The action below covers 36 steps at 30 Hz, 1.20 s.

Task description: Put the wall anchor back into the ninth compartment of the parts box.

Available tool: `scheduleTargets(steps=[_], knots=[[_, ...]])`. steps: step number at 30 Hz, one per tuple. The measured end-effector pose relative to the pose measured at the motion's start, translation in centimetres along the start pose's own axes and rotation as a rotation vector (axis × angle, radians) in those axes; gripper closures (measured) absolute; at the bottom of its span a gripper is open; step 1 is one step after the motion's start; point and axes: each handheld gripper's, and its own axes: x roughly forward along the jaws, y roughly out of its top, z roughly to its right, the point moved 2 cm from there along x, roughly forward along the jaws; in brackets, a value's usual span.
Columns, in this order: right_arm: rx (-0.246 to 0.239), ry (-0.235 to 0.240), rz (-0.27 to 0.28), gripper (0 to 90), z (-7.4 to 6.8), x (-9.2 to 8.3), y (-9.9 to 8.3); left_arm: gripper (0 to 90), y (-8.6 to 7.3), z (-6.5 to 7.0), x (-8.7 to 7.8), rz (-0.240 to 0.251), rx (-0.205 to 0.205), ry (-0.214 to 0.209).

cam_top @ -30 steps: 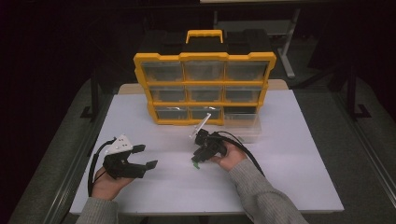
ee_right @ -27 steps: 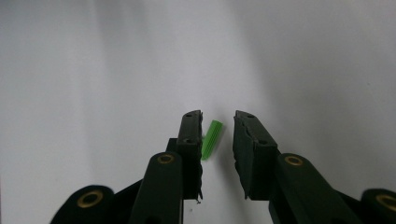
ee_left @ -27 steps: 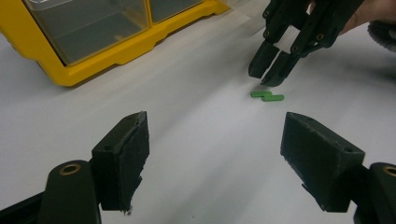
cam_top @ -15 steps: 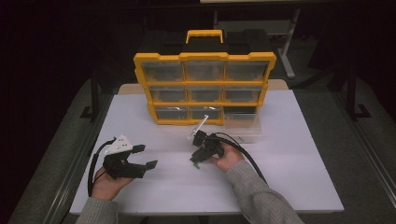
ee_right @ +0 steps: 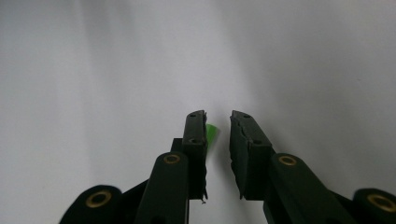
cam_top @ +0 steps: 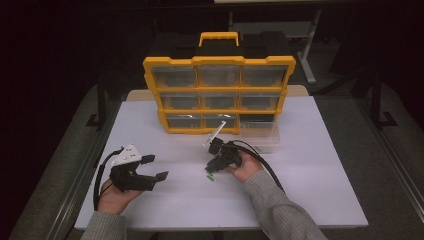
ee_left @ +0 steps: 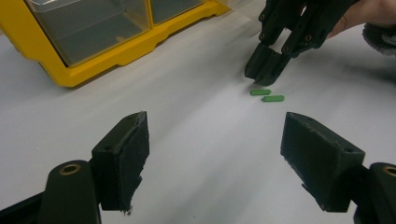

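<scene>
Two small green oblong pieces lie side by side on the white table. My right gripper points down at them, its tips just off the table beside them. Its jaws have just been closing and stand a narrow gap apart. One green piece shows in that gap against one jaw, not pinched. My left gripper rests to the left in the person's hand, jaws wide open and empty, facing the pieces.
A yellow drawer organizer with clear drawers stands at the back of the table. One clear drawer is out on the table in front of its lower right slot. A dark floor surrounds the table.
</scene>
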Motion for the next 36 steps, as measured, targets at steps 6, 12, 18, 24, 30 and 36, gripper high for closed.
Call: scheduleTargets(steps=[6, 12, 18, 24, 30, 36], knots=[[-0.005, 0.004, -0.007, 75.1, -0.18, 0.50, 0.05, 23.4, 0.00, -0.05, -0.08, -0.004, 0.005, 0.001], [0.003, 0.001, -0.016, 75.2, -0.19, 0.78, -0.05, 23.4, -0.01, -0.04, -0.06, -0.003, 0.004, 0.001], [-0.010, 0.001, -0.004, 75.7, -0.16, 0.93, -0.15, 23.3, 0.00, -0.03, -0.07, -0.003, 0.005, 0.001], [-0.035, -0.032, -0.016, 78.9, -0.40, 1.06, -0.12, 23.3, 0.02, -0.02, -0.11, -0.002, 0.005, 0.000], [-0.007, -0.031, -0.032, 82.5, -0.33, 0.93, -0.26, 23.4, 0.01, -0.06, -0.16, -0.005, 0.008, 0.000], [-0.011, -0.027, -0.034, 83.0, -0.32, 0.91, -0.27, 23.4, 0.02, -0.06, -0.18, -0.004, 0.008, 0.001]])
